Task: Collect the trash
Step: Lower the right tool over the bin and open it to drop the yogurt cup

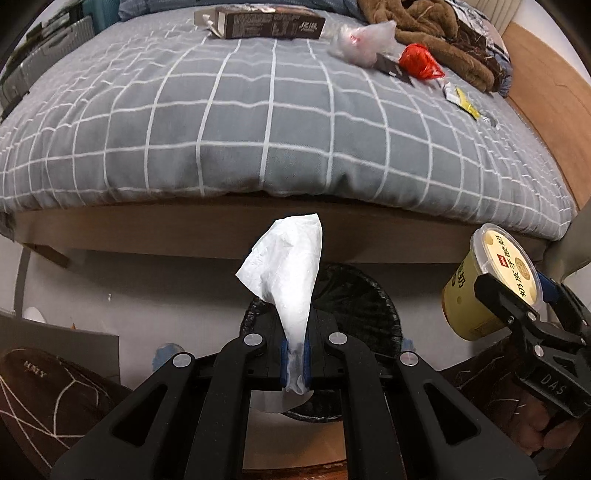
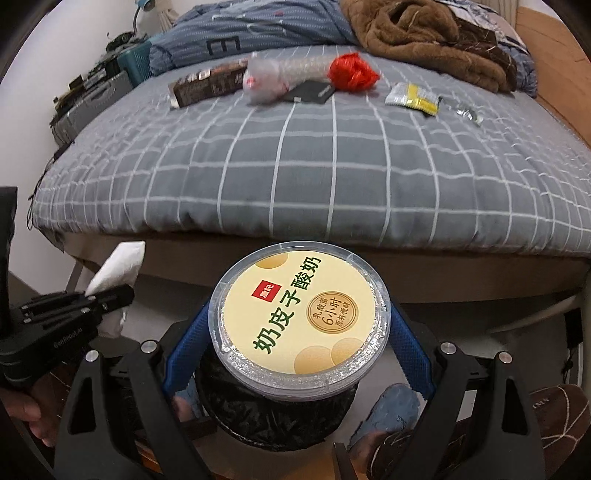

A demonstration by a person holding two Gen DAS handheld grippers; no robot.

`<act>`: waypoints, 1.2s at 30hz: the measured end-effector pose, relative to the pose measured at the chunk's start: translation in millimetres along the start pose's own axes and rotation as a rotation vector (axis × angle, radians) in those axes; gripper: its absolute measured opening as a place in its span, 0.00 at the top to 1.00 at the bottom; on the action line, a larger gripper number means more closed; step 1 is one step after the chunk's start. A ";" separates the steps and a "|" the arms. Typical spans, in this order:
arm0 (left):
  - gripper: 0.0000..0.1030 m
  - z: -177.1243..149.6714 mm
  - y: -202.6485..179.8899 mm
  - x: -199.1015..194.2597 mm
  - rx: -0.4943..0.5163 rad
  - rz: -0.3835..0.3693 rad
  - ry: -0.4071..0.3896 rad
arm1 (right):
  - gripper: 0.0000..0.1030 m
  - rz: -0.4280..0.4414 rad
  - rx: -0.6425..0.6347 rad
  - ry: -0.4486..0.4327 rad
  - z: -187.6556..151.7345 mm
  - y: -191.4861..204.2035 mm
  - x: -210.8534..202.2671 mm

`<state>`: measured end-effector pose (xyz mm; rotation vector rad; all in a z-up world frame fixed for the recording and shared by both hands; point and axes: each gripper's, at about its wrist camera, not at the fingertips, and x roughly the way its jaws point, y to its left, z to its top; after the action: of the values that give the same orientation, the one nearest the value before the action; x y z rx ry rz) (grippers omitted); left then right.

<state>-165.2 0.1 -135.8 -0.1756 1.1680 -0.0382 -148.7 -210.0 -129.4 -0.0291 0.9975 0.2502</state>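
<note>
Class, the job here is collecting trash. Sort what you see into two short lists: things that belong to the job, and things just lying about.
Belongs to the job:
- tissue, in the left gripper
- yogurt cup, in the right gripper
- black-lined bin
- red wrapper
- clear plastic bag
- yellow sachet

Just lying about:
- brown blanket
- slippers

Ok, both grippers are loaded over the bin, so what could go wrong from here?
1. The tissue is light; released from the left gripper, it may drift past the bin onto the floor.
2. The yogurt cup nearly spans the right gripper; dropped off-centre, it might clip the bin's rim and bounce out.
3. The slippers beside the bin could catch strays.
</note>
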 end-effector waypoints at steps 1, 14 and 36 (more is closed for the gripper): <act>0.96 -1.2 1.7 3.8 0.000 0.001 0.006 | 0.17 -0.002 0.000 0.013 -1.4 -0.1 4.7; 0.96 -14.5 22.6 60.5 -0.038 -0.011 0.112 | 0.17 0.027 0.017 0.185 -25.3 3.1 67.1; 0.96 -15.0 20.8 103.5 -0.055 0.002 0.201 | 0.16 0.066 0.047 0.353 -26.5 12.1 124.7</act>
<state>-139.6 6.3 -239.1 -0.2235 1.3708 -0.0225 -108.9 -177.6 -246.7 0.0028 1.3565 0.2879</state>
